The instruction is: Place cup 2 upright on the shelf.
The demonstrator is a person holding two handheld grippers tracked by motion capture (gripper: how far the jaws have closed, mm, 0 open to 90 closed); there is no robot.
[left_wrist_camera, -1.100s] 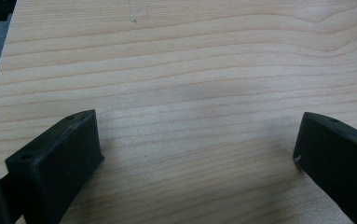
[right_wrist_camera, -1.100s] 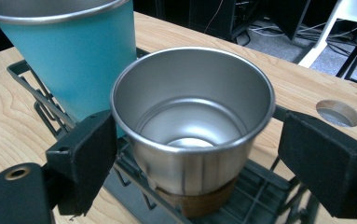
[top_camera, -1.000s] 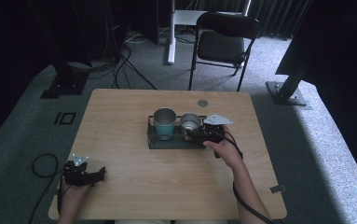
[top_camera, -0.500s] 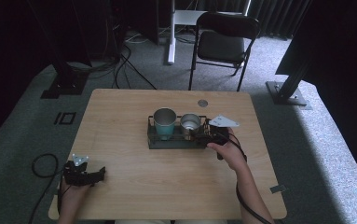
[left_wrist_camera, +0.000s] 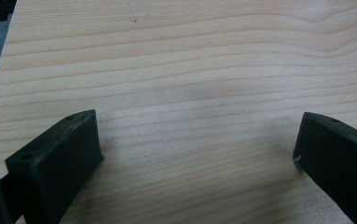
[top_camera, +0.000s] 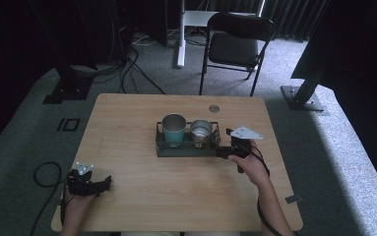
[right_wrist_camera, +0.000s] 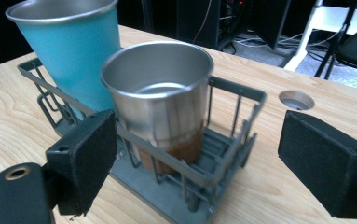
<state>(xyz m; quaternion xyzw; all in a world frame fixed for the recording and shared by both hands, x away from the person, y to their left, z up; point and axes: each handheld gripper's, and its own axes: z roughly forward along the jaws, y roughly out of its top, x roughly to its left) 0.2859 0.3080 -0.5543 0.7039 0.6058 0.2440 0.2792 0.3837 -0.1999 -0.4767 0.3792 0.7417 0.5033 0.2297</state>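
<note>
A dark wire rack (top_camera: pixel 162 147) stands at the table's middle and holds two metal cups. The teal cup (top_camera: pixel 174 129) is in its left half and the shorter silver cup (top_camera: pixel 201 132) in its right half. My right gripper (top_camera: pixel 219 152) is open at the rack's right end, jaws pointing left. In the right gripper view the silver cup (right_wrist_camera: pixel 162 93), the teal cup (right_wrist_camera: pixel 73 51) and the rack (right_wrist_camera: pixel 234 140) sit just ahead of my right gripper (right_wrist_camera: pixel 197 144). My left gripper (top_camera: pixel 105 184) rests near the front left corner, and my left gripper (left_wrist_camera: pixel 197 135) is open over bare wood.
A round cable hole (top_camera: pixel 214 108) lies in the table (top_camera: pixel 127 123) behind the rack. Beyond the far edge stand a black folding chair (top_camera: pixel 237 46) and a white desk leg (top_camera: pixel 180 34). A cable loop (top_camera: pixel 43 172) lies on the floor at the left.
My right gripper has drawn back a little to the right and toward the person, away from the rack's end. The left gripper and both cups have stayed put.
</note>
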